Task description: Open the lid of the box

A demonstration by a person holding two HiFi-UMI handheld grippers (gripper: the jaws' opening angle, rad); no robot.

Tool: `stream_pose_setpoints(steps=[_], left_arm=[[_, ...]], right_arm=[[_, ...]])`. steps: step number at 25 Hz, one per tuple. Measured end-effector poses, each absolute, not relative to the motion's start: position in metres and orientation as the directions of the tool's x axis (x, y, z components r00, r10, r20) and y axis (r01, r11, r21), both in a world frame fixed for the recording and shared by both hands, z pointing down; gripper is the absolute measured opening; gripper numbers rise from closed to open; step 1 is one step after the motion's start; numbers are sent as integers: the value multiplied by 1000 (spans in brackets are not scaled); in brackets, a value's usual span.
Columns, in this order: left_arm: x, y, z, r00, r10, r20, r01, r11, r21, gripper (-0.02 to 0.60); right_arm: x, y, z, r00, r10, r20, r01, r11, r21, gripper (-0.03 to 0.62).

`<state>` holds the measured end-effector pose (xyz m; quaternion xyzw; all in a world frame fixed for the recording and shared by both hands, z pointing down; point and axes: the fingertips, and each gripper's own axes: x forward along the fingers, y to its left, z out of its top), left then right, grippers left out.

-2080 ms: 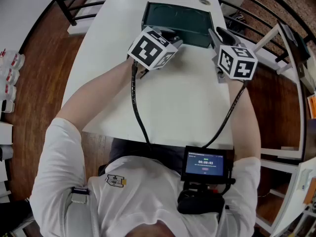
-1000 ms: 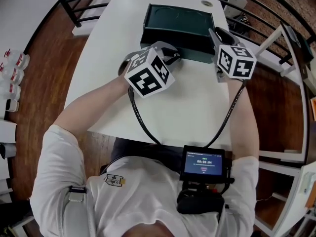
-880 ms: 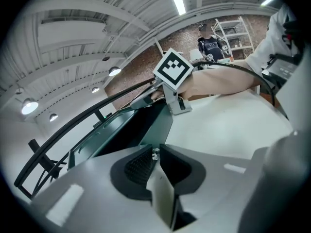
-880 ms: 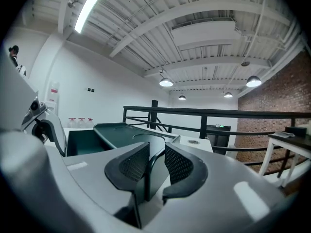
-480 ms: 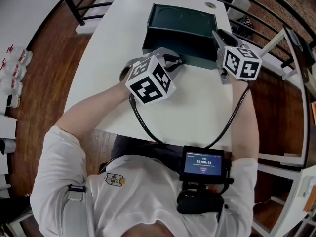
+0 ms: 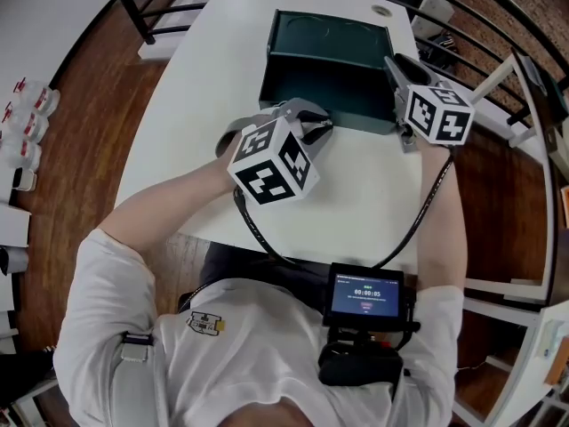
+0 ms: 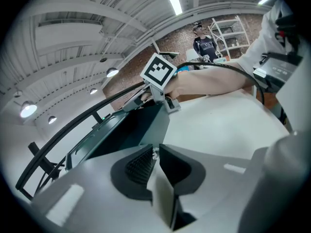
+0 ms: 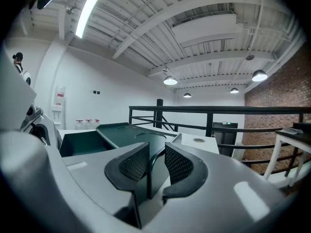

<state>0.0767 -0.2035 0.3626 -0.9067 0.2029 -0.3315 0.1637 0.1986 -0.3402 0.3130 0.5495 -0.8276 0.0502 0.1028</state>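
Note:
A dark green box [image 6: 327, 92] stands at the far end of the white table [image 6: 356, 189]. Its lid [image 6: 333, 29] is tilted up at the front, and the right gripper view shows the lid [image 8: 138, 136] slanting above the hollow inside [image 8: 80, 142]. My right gripper [image 6: 397, 68] is at the box's right side, its pads [image 8: 182, 165] shut on the lid's thin edge. My left gripper [image 6: 318, 121] touches the box's front lower left. Its jaws [image 7: 155, 154] are almost together, with only a tiny shiny speck in the slit.
A black railing [image 6: 462, 12] curves round the table's far and right sides. A small round disc [image 6: 382, 11] lies on the table behind the box. Bottles [image 6: 31, 105] stand on the wooden floor at the left. A screen [image 6: 366, 294] hangs at the person's chest.
The lid's front has risen with the right gripper, showing more of the dark inside. The left gripper's marker cube has dropped back toward the person while its tips stay at the box's front.

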Motion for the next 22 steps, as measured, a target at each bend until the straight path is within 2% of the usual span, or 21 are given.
stream_pose_setpoints(steps=[16,19,22], left_arm=[[75,-181,362,705,-473,528,-230,-858,-460,46],[69,-174,357,717,-472,513,-239,-857,-456,83],[51,-169,343,741,-490,459,-288,-850,-441,84]], right_arm=[[201,-341,314,-370,-903,219,-924,381,10,98],[198,-334,306,-370,-906,206,-924,382,23,118],[207,-313,294,-355,-917,185,-931,365,25,124]])
